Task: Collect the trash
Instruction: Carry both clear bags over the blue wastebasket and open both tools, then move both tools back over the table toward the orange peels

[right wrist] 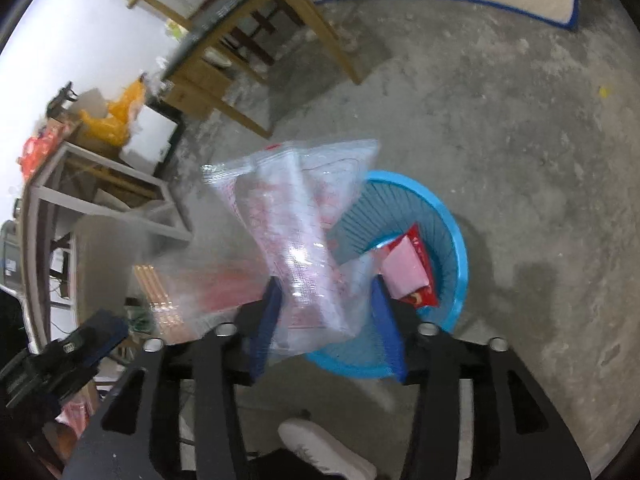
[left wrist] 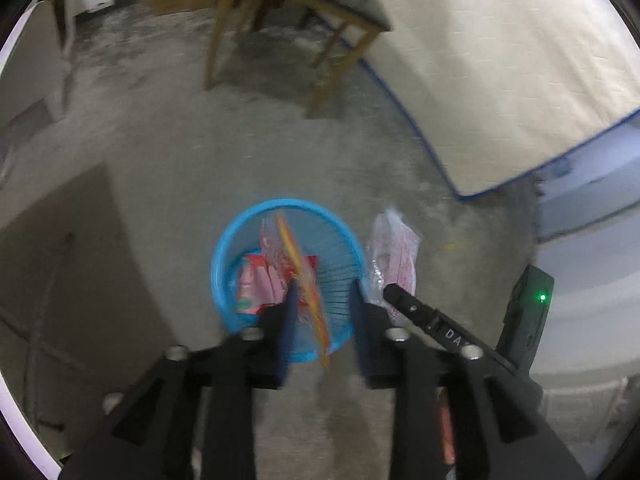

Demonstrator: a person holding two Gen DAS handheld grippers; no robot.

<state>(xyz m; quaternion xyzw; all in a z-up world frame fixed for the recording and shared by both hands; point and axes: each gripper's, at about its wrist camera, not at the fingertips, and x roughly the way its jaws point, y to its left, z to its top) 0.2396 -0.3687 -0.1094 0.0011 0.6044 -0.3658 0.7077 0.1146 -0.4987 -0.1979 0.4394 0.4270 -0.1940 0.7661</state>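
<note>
Both grippers hang over the blue basket [left wrist: 224, 264] on the concrete floor [right wrist: 520, 140]. The left gripper [left wrist: 322, 294] stands apart, an orange wrapper [left wrist: 308, 280] loose between its jaws. The right gripper [right wrist: 326, 300] is apart around a clear plastic bag [right wrist: 296, 216]. Red packets [right wrist: 412, 268] lie inside. Beyond stand a wooden chair [left wrist: 304, 4] and a blue-edged mat [left wrist: 500, 60].

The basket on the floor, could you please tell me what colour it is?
Bright blue basket, clearest in the right wrist view.

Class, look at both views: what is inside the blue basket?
Inside the blue basket lies a red and pink packet. An orange wrapper hangs over it. The clear bag hides the rest.
</note>
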